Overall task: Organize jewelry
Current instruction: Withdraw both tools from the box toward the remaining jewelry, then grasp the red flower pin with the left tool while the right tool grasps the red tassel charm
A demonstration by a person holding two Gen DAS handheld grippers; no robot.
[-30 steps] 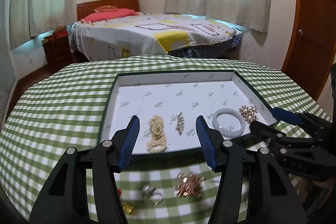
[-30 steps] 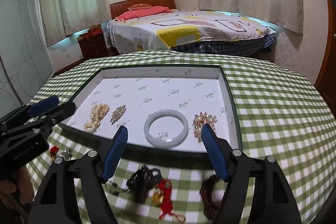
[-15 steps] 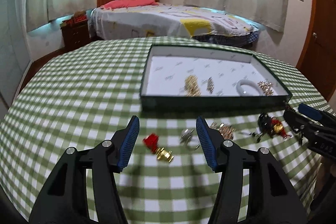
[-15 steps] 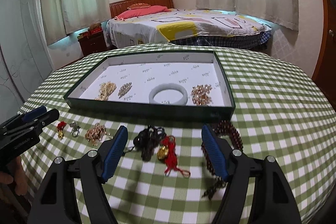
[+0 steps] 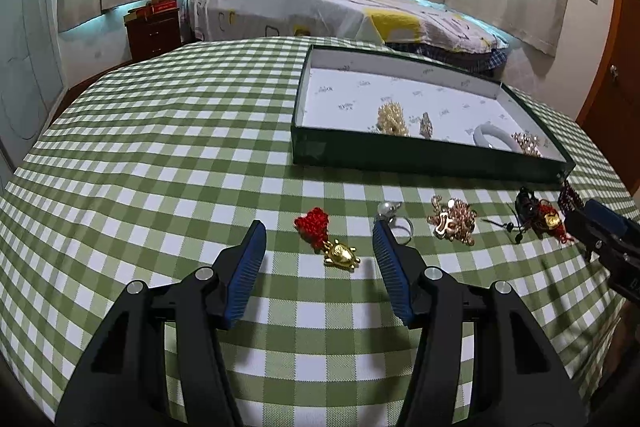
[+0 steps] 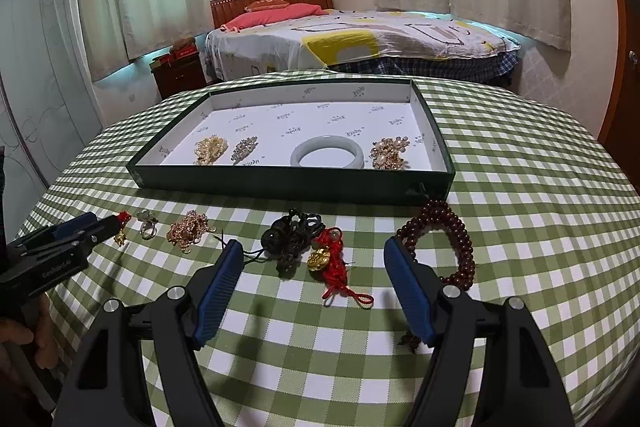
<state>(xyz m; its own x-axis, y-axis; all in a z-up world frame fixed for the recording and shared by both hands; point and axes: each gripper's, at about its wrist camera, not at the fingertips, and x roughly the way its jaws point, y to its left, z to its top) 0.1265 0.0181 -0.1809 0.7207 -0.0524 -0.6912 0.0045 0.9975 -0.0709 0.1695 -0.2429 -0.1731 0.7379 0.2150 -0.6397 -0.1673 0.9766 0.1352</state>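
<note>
Both jaws stand apart, holding nothing: the left gripper (image 5: 318, 241) over a red-gold charm (image 5: 326, 237), the right gripper (image 6: 312, 261) low in frame. The green checked tablecloth (image 6: 520, 195) carries the jewelry tray (image 6: 288, 181) at centre; a bed (image 6: 360, 43) stands behind.
</note>
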